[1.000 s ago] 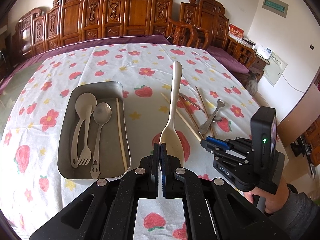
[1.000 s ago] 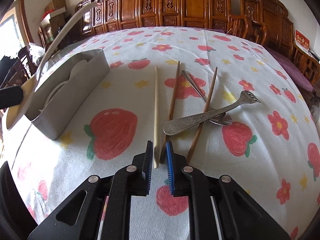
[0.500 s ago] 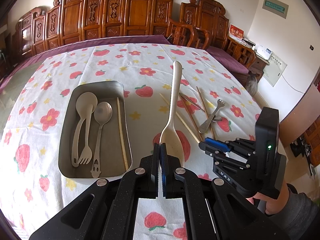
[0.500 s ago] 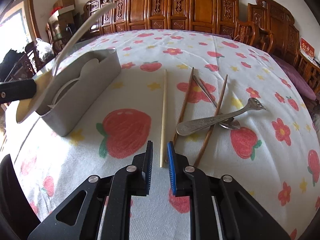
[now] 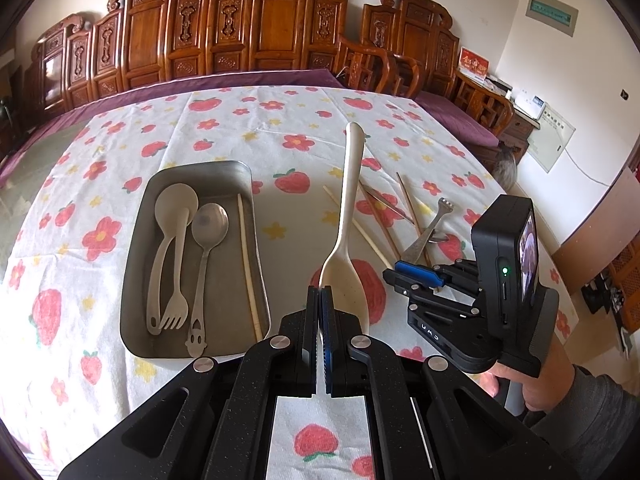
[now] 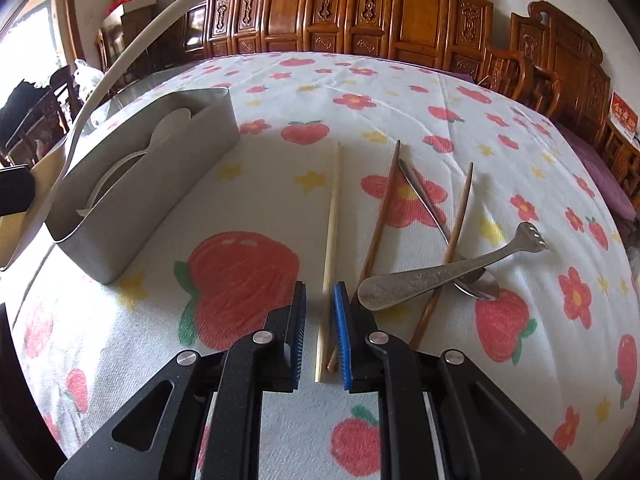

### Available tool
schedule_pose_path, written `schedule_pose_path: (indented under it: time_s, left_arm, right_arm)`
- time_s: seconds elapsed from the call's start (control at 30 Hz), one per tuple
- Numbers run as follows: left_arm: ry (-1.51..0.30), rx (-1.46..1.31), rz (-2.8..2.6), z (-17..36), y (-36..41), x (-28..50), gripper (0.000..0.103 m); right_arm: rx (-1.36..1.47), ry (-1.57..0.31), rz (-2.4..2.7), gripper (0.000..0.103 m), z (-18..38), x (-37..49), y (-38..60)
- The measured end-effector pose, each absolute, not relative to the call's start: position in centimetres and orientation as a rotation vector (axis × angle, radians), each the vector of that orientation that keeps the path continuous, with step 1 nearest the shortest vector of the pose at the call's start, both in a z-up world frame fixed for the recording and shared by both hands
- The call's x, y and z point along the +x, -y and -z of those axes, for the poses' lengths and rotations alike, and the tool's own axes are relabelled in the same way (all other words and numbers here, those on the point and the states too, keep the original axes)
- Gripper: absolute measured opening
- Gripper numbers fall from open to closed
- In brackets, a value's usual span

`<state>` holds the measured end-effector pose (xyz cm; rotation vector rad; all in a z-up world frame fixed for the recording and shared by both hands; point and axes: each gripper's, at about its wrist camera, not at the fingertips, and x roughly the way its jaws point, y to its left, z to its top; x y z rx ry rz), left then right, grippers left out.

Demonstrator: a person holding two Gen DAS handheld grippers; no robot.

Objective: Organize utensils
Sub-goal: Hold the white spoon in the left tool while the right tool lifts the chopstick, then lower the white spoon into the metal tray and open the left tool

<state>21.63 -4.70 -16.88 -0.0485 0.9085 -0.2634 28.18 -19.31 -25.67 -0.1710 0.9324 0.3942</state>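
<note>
Left wrist view: sits behind the left gripper (image 5: 320,300); looks steeply down over the tablecloth (image 5: 224,144) toward carved wooden chairs (image 5: 260,20); close
Right wrist view: sits behind the right gripper (image 6: 320,300); tilted down; very near the cloth; same chairs behind
Shared: metal tray (image 5: 136,280) (image 6: 160,200); pale chopstick (image 6: 332,220); cream spoon (image 5: 348,208) (image 6: 132,48); right gripper seen from the left view (image 5: 416,276)
</note>
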Motion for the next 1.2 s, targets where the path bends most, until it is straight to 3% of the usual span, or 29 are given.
schedule_pose_path:
  time_s: [0.17,0.7,1.2]
  left_arm:
    - [-0.904,-0.046,0.259,16.8,4.5,21.7,0.001]
    - [-0.899,-0.036,0.158,16.4,-0.9,22.9,0.001]
    - [-1.006,-0.003,0.092,20.8,-3.2,26.6,0.001]
  right_arm:
    - [-0.169,-0.947,-0.402,0.006,25.7,28.0,19.4]
    - [-0.048,-0.859,-0.451,0.006,21.2,25.6,20.0]
    - [-0.058,-0.825,-0.485,0.006,19.8,24.1,19.0]
